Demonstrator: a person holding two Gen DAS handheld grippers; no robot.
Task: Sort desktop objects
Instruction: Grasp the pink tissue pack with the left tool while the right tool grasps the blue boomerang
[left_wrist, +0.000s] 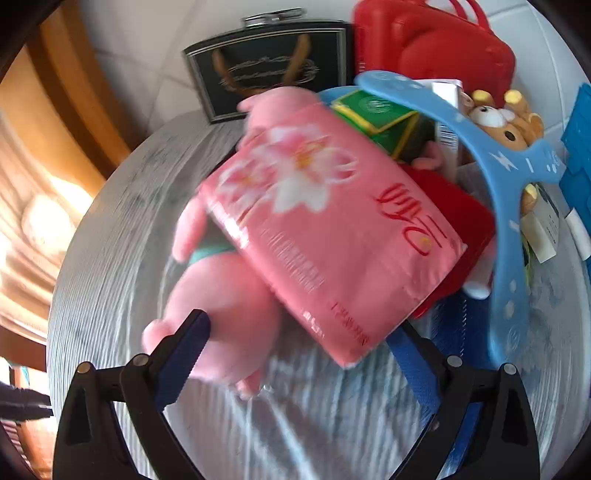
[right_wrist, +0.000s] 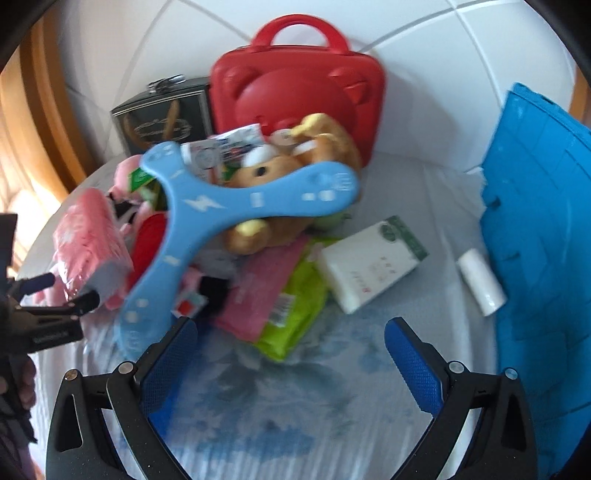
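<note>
A pink tissue pack with a white flower print lies tilted over a pink plush toy at the left of the pile. My left gripper is open, its fingers on either side of the pack's near end; whether they touch it is unclear. The pack also shows in the right wrist view with the left gripper at its end. My right gripper is open and empty above the cloth, just before a blue three-armed boomerang, a brown teddy bear and a green packet.
A red bear-shaped case and a dark flask stand at the back. A white tissue pack, a white roll and a blue crate are on the right. A green box sits in the pile.
</note>
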